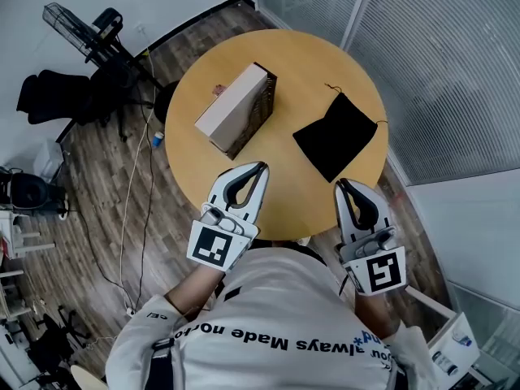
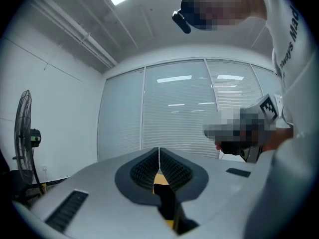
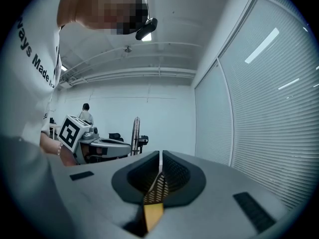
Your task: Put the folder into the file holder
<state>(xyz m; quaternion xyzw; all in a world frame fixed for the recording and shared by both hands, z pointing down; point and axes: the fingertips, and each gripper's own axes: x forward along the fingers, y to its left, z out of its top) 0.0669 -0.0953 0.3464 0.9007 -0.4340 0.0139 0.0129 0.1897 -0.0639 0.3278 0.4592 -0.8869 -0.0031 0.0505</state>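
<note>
Desk [image 1: 309,63]: round, light wood, on a dark plank floor [image 1: 97,218].
File holder [image 1: 231,108]: on the far left part of the desk, set diagonally; pale flat face uppermost, dark ribbed side turned toward the folder. Upright or tipped over: cannot tell.
Folder [image 1: 335,135]: black, lying flat on the desk to the right of the file holder and apart from it; one corner toward the near edge, a thin cord trailing from the far corner. Outside the file holder, touched by neither tongs.
Left tongs [image 1: 262,167]: closed, ribbed pads together at the tip, nothing between them. Held level over the near edge of the desk, aimed toward the file holder's near end, apart from it.
Right tongs [image 1: 341,183]: closed, pads meeting at the tip with only a hairline slit, nothing between them. Held level over the near right edge of the desk, near the folder's closest corner, not touching it.
Spacing of tongs: side by side, well apart, both close in front of the person's white shirt [image 1: 284,315].
Marker cubes: one at the rear of each tongs, square pattern facing up in the head view.
Fan [image 1: 69,24]: black, standing on the floor beyond the desk at the left, near a white wall.
Chair [image 1: 49,96]: dark, beside the fan.
Cable [image 1: 130,193]: pale, running along the floor left of the desk.
Blinds [image 1: 439,80]: behind glass panels along the right side of the room.
</note>
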